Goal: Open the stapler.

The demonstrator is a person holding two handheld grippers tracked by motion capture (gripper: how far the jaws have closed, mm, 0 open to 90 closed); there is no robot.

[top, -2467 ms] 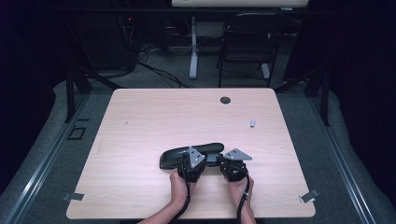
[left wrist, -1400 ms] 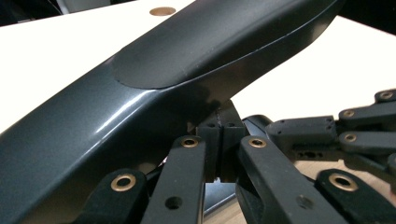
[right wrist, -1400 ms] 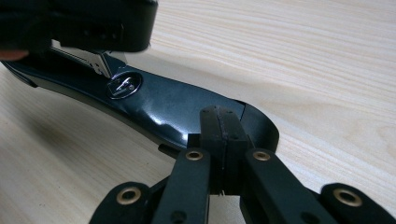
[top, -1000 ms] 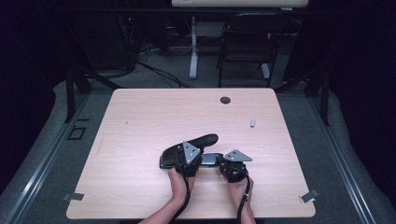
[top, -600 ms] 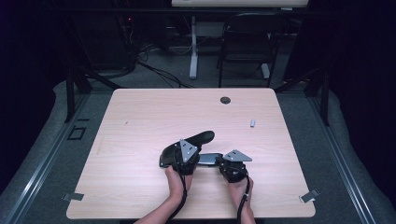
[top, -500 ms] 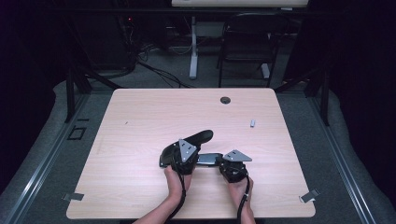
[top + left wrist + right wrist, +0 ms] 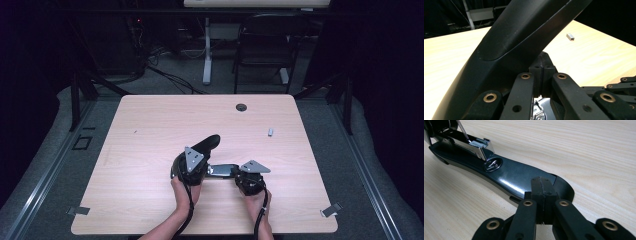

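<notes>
Stapler position: the black plastic desk stapler [image 7: 215, 162] sits near the middle of the pale wooden table [image 7: 150, 200], toward the person's edge, hinged open. Its base lies flat on the wood; its top arm [image 7: 206, 145] is tilted up and away. The left gripper [image 7: 192, 167] has its jaws pressed together under that raised arm (which looms right above the jaws in the left gripper view). The right gripper [image 7: 541, 192] rests its clenched jaws on the front tip of the base [image 7: 506, 180], beside the steel magazine [image 7: 477, 146]. Neither claw grasps anything. Open wood extends on all sides, widest to the left and far edges. A small grey metal block [image 7: 270, 132] lies well apart toward the right; a round cable hole [image 7: 241, 107] sits near the far edge.
</notes>
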